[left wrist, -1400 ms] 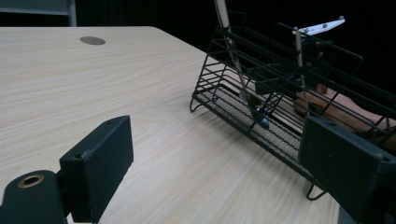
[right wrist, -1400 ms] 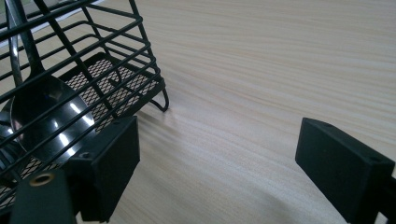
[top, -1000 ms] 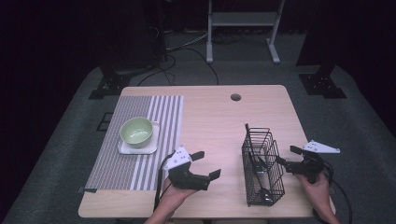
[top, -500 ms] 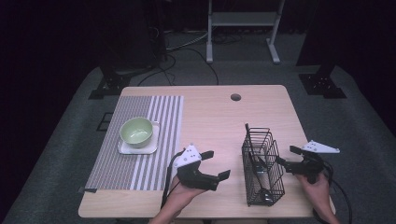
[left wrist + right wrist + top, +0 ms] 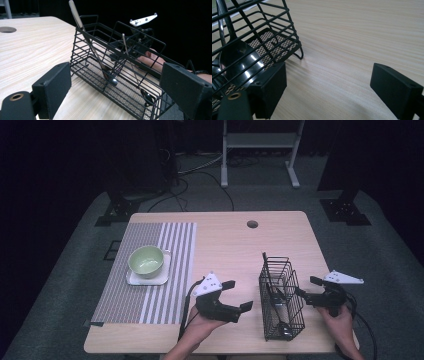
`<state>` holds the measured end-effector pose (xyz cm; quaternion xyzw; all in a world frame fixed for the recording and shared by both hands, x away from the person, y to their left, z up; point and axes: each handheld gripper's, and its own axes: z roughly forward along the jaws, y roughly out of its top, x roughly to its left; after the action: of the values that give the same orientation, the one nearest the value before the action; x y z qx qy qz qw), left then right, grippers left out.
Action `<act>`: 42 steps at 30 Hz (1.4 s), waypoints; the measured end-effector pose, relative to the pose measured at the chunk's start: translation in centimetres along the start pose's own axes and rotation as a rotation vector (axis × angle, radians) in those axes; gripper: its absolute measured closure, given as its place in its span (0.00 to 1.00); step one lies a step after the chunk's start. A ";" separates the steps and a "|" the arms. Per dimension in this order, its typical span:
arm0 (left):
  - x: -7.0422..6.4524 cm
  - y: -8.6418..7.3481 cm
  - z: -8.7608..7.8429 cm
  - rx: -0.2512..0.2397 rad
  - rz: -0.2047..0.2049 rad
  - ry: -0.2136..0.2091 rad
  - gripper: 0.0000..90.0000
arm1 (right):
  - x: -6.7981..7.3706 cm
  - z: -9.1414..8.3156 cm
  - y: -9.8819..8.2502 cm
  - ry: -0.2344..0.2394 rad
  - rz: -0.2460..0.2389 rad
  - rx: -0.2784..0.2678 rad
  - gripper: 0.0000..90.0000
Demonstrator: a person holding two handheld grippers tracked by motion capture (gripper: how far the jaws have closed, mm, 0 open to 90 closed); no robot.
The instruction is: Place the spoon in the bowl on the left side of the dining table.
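Both your tongs gape empty: left tongs (image 5: 239, 296) at lower centre, right tongs (image 5: 306, 287) lower right, flanking the basket (image 5: 281, 296) holding a spoon (image 5: 238, 62).

One surface (image 5: 225, 245) with one round hole (image 5: 252, 224). One striped mat (image 5: 150, 270). One green bowl (image 5: 146, 260) on one white square plate (image 5: 131, 279). One black wire basket (image 5: 281, 297). Utensils in basket: at least three, exact count unclear; one spoon (image 5: 237, 62) clearly seen. Two grippers: left gripper (image 5: 236, 295), right gripper (image 5: 306, 287). Two hands: left hand (image 5: 202, 324), right hand (image 5: 340, 322).
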<state>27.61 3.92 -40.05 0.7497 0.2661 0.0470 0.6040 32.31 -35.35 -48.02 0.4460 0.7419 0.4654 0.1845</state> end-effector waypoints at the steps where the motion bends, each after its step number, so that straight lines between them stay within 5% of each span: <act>1: 0.0 0.1 0.1 0.001 0.005 0.002 0.11 | 0.0 0.0 0.0 0.000 0.001 0.001 0.14; 28: -1.0 1.2 2.8 0.036 0.025 -0.036 0.11 | 0.0 0.0 0.0 0.012 0.002 0.004 0.14; 42: -1.3 1.8 4.2 0.038 0.040 -0.074 0.23 | 0.0 0.1 0.0 0.014 -0.003 0.006 0.14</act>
<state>28.72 -0.60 -39.12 0.7675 0.2296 0.0262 0.5979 32.38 -35.30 -48.05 0.4422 0.7451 0.4662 0.1785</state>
